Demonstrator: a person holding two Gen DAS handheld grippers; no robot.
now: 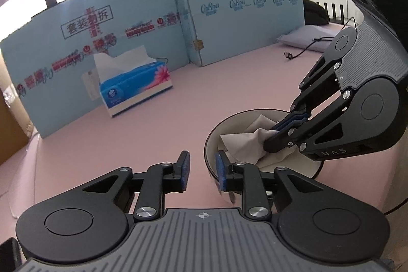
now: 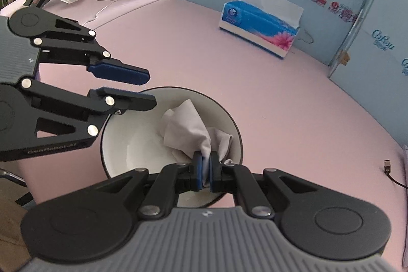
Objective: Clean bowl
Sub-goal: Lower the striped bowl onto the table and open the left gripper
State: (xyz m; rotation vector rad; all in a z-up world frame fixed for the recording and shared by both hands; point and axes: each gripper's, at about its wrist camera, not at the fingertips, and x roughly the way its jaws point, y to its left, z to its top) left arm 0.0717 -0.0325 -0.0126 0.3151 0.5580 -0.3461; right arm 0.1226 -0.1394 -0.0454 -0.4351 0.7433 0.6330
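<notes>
Right tool (image 2: 204, 170) pinching tissue (image 2: 190, 130) inside bowl (image 2: 132, 142). Left tool (image 1: 201, 170) spread, one finger over bowl rim. Tissue box (image 2: 257, 29) on bench (image 2: 280, 106).

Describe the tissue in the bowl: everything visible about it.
The tissue is a crumpled, off-white sheet of thin soft paper, lying inside the white bowl against its inner wall. One bunched end is pinched in the shut right claw. The open left claw straddles the bowl's rim, apart from it.

Right tongs (image 2: 204, 171) pinch tissue (image 2: 190, 129) inside bowl (image 2: 119, 144).
</notes>
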